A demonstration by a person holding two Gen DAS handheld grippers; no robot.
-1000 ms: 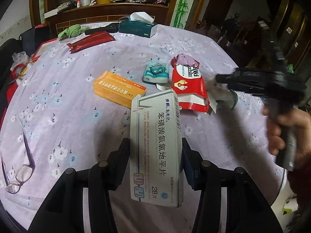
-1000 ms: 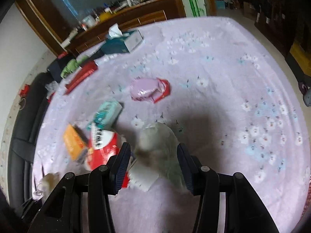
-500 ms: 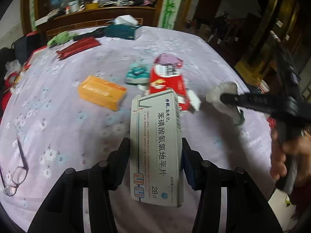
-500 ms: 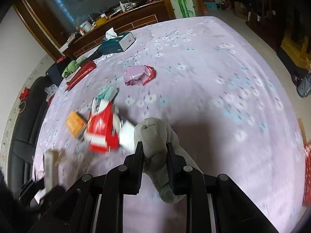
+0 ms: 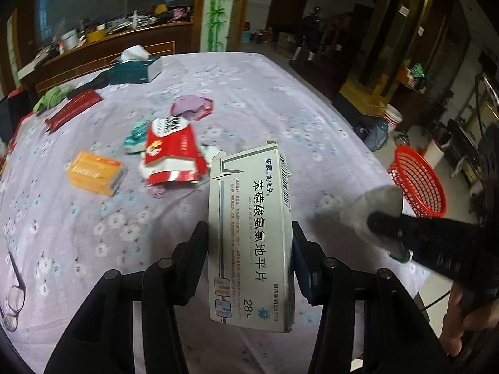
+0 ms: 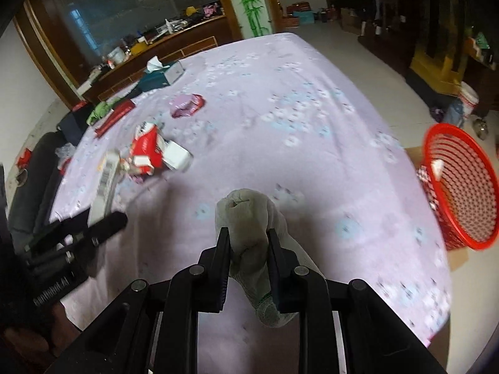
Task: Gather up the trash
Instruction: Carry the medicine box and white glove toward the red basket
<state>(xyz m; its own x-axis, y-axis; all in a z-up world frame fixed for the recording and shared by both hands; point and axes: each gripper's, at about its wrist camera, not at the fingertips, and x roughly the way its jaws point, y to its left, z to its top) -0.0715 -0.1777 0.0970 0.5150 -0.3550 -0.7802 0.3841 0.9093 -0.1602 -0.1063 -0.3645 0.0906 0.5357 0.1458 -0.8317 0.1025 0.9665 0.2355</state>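
Trash for collection sits in both tools: the left tool [image 5: 249, 243] pinches a white medicine box [image 5: 251, 237] upright between its fingers, above the lilac flowered cloth of the counter [image 5: 280, 99], and the right tool [image 6: 248, 249] is clamped on a balled-up grey-white glove [image 6: 249, 218], its green-edged cuff hanging below the fingers. In the left wrist view the right tool [image 5: 383, 230] and glove [image 5: 371, 208] show at the right edge, held by a hand [image 5: 458, 327]; in the right wrist view the left tool [image 6: 106, 221] and box [image 6: 104, 187] show at the left. Just off the counter's right edge stands a red mesh basket [image 6: 461, 187], tilted in the view. Further along the counter lies a red-and-white wrapper [image 5: 171, 152], with an orange box [image 5: 93, 171] to its left and a teal packet [image 5: 137, 131] just behind. Beyond them rests a crumpled pink bag [image 5: 191, 107]. Glasses [image 5: 14, 296] lie at the near left edge. Far back are a red case [image 5: 73, 109], a green cloth [image 5: 51, 96] and a teal tissue box [image 5: 134, 68].
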